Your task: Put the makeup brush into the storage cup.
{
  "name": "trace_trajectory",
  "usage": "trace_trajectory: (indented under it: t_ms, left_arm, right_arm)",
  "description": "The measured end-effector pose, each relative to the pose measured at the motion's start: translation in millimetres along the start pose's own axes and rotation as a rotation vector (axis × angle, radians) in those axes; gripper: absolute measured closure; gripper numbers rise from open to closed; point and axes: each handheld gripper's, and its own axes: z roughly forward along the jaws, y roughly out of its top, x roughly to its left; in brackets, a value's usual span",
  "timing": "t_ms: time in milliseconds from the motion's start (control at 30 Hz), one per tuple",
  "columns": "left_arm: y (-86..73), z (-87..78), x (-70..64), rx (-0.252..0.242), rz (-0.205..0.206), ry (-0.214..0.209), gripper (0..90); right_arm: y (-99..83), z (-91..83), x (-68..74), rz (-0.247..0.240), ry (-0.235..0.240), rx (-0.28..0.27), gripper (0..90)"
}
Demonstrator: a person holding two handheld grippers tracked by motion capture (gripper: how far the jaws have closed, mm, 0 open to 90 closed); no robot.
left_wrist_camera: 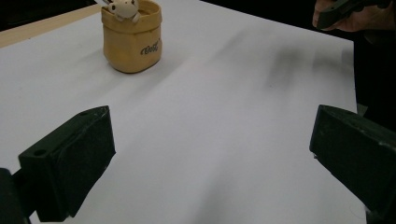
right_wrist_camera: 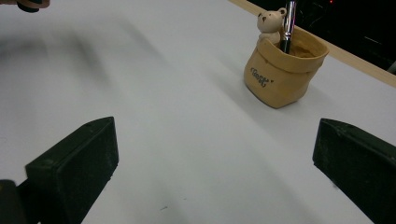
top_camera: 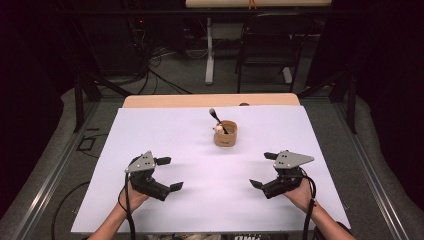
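A tan sack-shaped pot (top_camera: 225, 133) stands upright on the white sheet (top_camera: 180, 145) a little beyond the middle. A small white bear figure (top_camera: 218, 129) sits on its rim, and a dark-tipped brush (top_camera: 217, 119) leans out of it. The left gripper view has the pot (left_wrist_camera: 132, 41) at its upper left; the right gripper view has the pot (right_wrist_camera: 282, 71), bear (right_wrist_camera: 271, 21) and metal brush handle (right_wrist_camera: 288, 23) at its upper right. My left gripper (top_camera: 169, 173) rests near the front left, open and holding nothing. My right gripper (top_camera: 263, 170) mirrors it at the front right, open too.
The white sheet covers a wooden table whose bare far edge (top_camera: 210, 100) shows behind it. Beyond the table are a dark chair (top_camera: 272, 45), a white table leg (top_camera: 209, 50) and cables on the floor (top_camera: 160, 75). Bare sheet lies between the grippers and the pot.
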Motion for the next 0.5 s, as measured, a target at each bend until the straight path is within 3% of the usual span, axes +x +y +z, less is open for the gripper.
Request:
trace_trajectory:
  t_ms: [500]
  left_arm:
    - [-5.0, -6.3, 0.4, -0.004, 0.002, 0.01, 0.2]
  right_arm:
    - [-9.7, -8.8, -3.6, 0.018, -0.023, 0.002, 0.0]
